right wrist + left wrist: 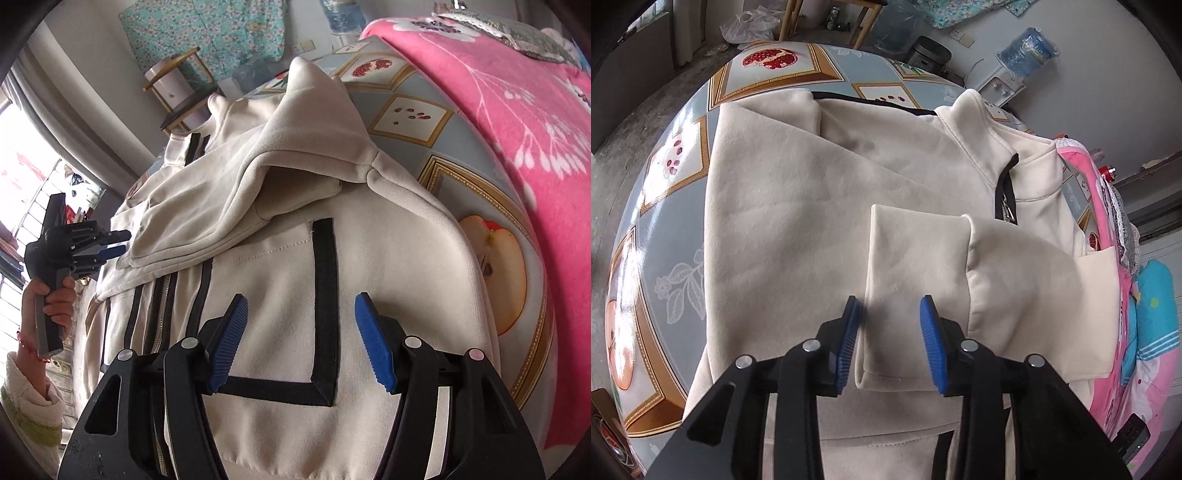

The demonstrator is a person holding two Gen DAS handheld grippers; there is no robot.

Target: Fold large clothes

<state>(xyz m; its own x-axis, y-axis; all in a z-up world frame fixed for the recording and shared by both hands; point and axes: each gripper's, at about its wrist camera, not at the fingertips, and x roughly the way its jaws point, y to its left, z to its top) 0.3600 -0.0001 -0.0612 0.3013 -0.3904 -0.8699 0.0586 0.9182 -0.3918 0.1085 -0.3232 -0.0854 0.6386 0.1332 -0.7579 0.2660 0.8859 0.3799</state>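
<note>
A cream jacket with black trim lies spread on the table, its collar at the far right. One sleeve is folded across the body, cuff towards me. My left gripper hovers over that cuff with its blue pads apart and no cloth pinched. From the right wrist view, the left gripper sits at the jacket's left edge, beside the folded sleeve. My right gripper stands open above the jacket, over a black-edged pocket, holding nothing.
The fruit-patterned tablecloth shows to the left of the jacket. A pink blanket is heaped along the other side of the table. A hand holds the left gripper. A water dispenser and a wooden stool stand behind.
</note>
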